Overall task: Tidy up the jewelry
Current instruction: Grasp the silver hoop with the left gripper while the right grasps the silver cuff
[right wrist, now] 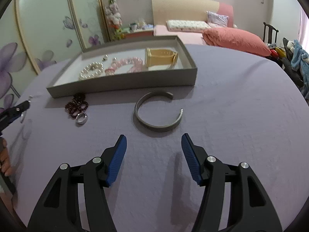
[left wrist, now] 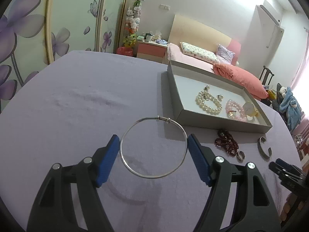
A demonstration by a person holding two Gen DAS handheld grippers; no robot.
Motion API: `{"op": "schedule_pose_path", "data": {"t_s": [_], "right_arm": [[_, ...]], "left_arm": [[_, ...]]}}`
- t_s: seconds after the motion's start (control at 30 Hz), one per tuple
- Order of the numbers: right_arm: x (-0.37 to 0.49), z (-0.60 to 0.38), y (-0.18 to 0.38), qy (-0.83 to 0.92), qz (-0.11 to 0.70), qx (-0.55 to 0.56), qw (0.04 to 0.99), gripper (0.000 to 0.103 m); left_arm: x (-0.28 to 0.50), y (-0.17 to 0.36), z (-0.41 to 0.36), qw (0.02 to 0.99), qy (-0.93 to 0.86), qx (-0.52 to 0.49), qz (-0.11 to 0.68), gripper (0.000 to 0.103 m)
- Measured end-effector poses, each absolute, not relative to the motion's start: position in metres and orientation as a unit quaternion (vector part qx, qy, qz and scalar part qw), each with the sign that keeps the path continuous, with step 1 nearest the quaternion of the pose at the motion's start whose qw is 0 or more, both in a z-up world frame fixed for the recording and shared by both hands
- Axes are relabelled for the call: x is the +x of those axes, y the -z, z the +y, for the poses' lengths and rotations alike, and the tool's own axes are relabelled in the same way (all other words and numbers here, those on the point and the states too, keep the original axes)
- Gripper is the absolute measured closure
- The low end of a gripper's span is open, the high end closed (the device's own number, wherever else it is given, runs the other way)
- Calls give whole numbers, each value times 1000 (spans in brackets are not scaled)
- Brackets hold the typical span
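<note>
Left gripper (left wrist: 153, 142) grips a thin silver bangle (left wrist: 153, 147) across its width, both blue pads pressed on the wire, the bangle lifted off the purple tablecloth (left wrist: 77, 106) with its shadow below.

Right gripper (right wrist: 154, 142) is released: jaws apart, nothing between them, hovering over the cloth. The grey cuff bracelet (right wrist: 158, 112) lies flat just beyond its tips, the gap in the cuff facing far-right, not touched.

Grey tray (right wrist: 125, 81) sits on the far side of the table, past the cuff. Inside, left to right in the right wrist view: small pearl earring (right wrist: 104, 57), pearl bracelet (right wrist: 91, 71), pink bead bracelet (right wrist: 125, 64), beige-gold watch (right wrist: 161, 59) on its side.

Loose on the cloth, just near of the tray's left corner: dark red bead bracelet (right wrist: 76, 105), with a silver ring (right wrist: 81, 118) touching its near edge. Both are well left of the cuff.

In the left wrist view the tray lies to the right and beyond the held bangle, and the loose pieces lie to its right.

A hand (right wrist: 4, 162) shows at the left edge of the right wrist view.
</note>
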State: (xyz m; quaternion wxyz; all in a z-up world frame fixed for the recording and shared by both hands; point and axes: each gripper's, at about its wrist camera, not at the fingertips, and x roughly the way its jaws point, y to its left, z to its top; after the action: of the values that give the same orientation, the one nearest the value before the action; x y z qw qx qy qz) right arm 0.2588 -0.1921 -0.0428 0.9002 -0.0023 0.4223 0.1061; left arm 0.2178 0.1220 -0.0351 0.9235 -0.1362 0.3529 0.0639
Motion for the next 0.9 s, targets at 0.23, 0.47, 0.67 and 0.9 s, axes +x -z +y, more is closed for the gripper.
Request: {"op": "schedule_pose_path", "data": {"t_s": [0.23, 0.47, 0.67, 0.9], "right_arm": [[282, -172, 49, -57, 441, -9, 896, 30], [305, -169, 49, -23, 442, 2, 897, 27], [313, -170, 48, -21, 440, 4, 898, 35], [304, -175, 47, -47, 438, 3, 898, 36]], "left_arm": [[217, 35, 125, 926, -56, -143, 344, 32], [217, 37, 127, 926, -49, -150, 344, 32], [217, 38, 126, 927, -45, -148, 343, 32], [217, 37, 125, 927, -45, -148, 342, 32]]}}
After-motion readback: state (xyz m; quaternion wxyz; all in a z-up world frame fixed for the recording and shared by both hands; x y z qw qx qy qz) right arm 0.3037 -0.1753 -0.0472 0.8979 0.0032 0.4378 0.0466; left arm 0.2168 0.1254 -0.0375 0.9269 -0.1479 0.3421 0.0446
